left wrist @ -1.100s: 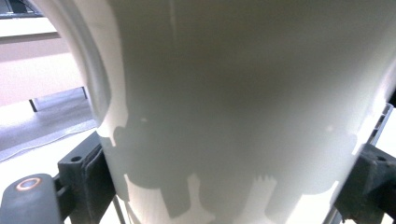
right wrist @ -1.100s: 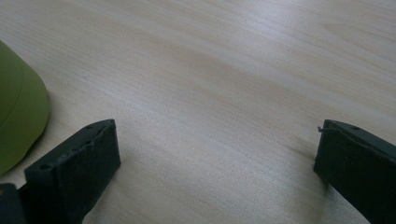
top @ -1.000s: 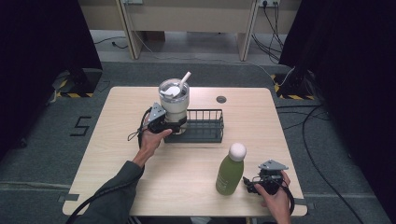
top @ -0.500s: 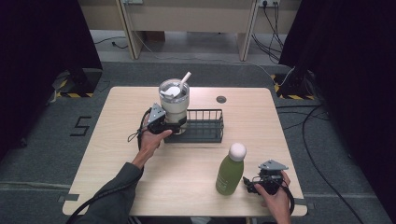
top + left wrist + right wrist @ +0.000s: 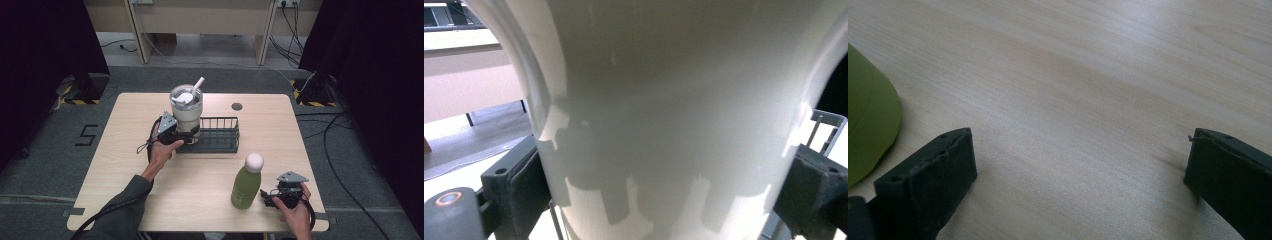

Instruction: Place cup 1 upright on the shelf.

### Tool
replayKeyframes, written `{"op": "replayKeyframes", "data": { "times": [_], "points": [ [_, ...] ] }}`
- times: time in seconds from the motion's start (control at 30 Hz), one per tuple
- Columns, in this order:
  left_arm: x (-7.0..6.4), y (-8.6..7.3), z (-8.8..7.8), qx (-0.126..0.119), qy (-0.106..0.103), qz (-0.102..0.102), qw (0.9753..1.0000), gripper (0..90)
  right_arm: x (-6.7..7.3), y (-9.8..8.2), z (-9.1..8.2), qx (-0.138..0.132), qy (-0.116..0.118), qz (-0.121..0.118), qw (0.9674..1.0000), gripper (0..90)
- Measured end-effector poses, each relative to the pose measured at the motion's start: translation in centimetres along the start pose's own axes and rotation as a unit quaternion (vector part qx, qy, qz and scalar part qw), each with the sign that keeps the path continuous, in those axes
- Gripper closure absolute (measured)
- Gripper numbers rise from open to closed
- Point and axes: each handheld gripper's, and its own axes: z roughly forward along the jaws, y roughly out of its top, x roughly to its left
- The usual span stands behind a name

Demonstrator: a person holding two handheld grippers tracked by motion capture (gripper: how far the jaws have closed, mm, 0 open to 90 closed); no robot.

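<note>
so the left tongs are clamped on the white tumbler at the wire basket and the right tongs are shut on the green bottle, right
Not quite. The right tongs are open and empty: the right gripper view shows bare table between the jaws, with the green bottle off to one side. The left tongs are indeed clamped on the white tumbler at the wire basket.

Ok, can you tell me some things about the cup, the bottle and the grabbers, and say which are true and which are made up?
1. The left gripper is clamped on the white cup. True.
2. The cup lies tipped over on the table. False: it stands upright at the left end of the black wire basket.
3. The right gripper is open. True.
4. The right gripper holds the green bottle. False: the bottle stands beside it, untouched.
</note>
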Motion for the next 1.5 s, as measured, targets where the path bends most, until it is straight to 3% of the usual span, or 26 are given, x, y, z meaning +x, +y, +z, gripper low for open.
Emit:
{"op": "replayKeyframes", "data": {
  "times": [0.4,1.33,1.47,1.5],
  "points": [
    [0.1,-0.4,-0.2,-0.011,-0.006,-0.006,0.9999,9.4,0.0,0.0,0.0,0.0,0.0,0.0,1.0,0.3],
    [0.1,-0.4,-1.3,-0.006,-0.007,-0.004,0.9999,9.3,0.0,0.0,0.0,0.0,0.0,0.0,1.0,0.3],
    [0.1,-0.3,-1.5,-0.004,-0.007,-0.002,1.0,9.3,0.0,0.0,0.0,0.0,0.0,0.0,1.0,0.3],
    [0.3,-0.2,-1.6,-0.004,-0.004,0.018,0.9998,9.3,0.0,0.0,0.0,0.0,0.0,0.0,1.0,0.3]
  ]
}}
